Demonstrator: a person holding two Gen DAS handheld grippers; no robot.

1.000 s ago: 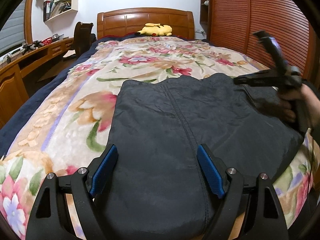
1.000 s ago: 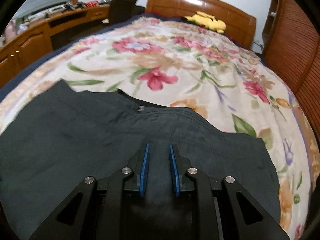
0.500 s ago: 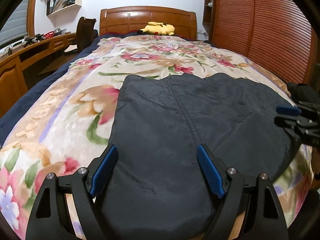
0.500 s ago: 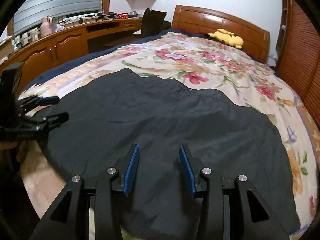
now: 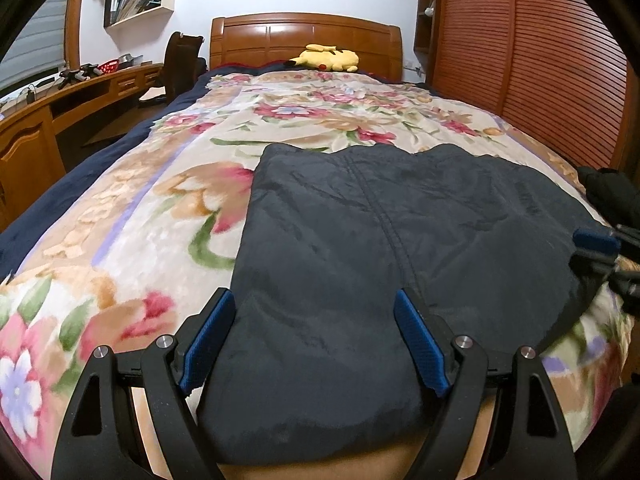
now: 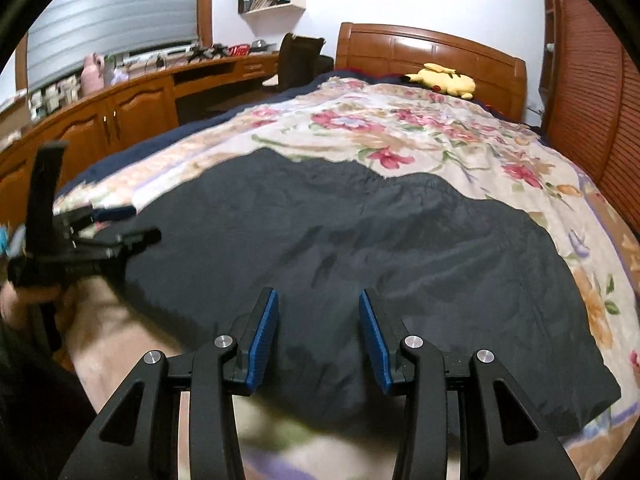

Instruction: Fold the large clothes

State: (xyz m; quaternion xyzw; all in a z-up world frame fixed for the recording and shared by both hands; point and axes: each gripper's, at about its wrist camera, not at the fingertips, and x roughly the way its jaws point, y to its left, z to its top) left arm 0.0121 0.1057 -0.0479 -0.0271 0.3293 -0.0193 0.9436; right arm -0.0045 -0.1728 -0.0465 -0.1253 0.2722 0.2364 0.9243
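Both tools have pulled back, spread apart: right tool (image 6: 319,336), left tool (image 5: 316,340). Dark garment (image 5: 392,248) lies flat, seam running toward the headboard (image 5: 306,38).

Floral blanket (image 5: 168,184) covers the bed; yellow plush toy (image 5: 328,57) at 12 o'clock against wooden headboard (image 5: 304,36); counter (image 6: 120,96) at 9 o'clock.

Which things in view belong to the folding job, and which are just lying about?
Belongs to the job:
dark garment, spread on the floral blanket
left gripper, open
right gripper, open

Just lying about:
yellow plush toy by the headboard
desk
wall shelf
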